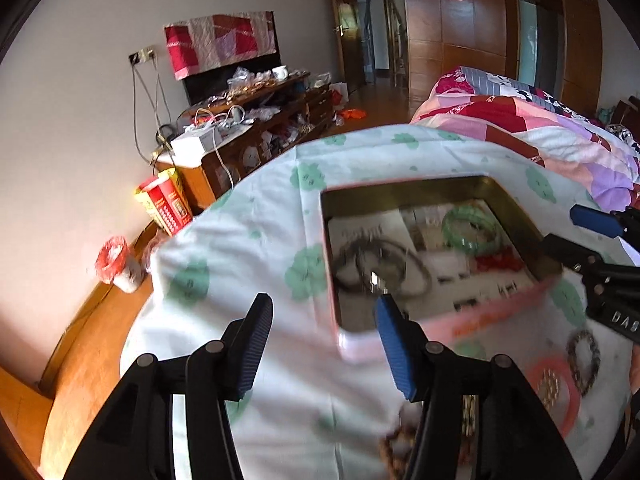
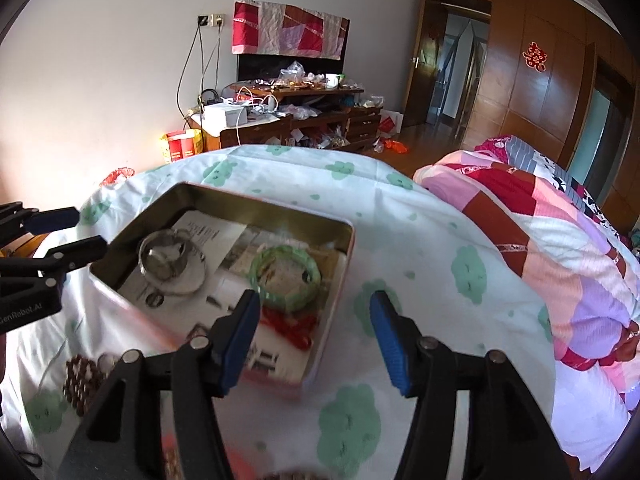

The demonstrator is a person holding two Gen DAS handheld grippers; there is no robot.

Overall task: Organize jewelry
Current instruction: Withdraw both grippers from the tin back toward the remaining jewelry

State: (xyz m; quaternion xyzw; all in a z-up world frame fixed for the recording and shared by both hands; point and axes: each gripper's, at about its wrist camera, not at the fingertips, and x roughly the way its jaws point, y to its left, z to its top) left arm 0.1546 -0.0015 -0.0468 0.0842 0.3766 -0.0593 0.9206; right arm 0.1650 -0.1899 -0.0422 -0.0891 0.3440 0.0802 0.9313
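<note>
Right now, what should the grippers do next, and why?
Probably the left gripper should dip toward the brown bead bracelet lying on the cloth outside the tin. Both grippers are open and hold nothing, and the green bangle and red piece already lie in the tin.

I see a bed (image 2: 420, 240) under a white sheet with green prints. On it lies an open pink tin (image 2: 344, 264); a brown bead bracelet (image 2: 82, 376) lies beside the tin, and a quilt (image 2: 560, 248) is heaped along the bed's right edge.
</note>
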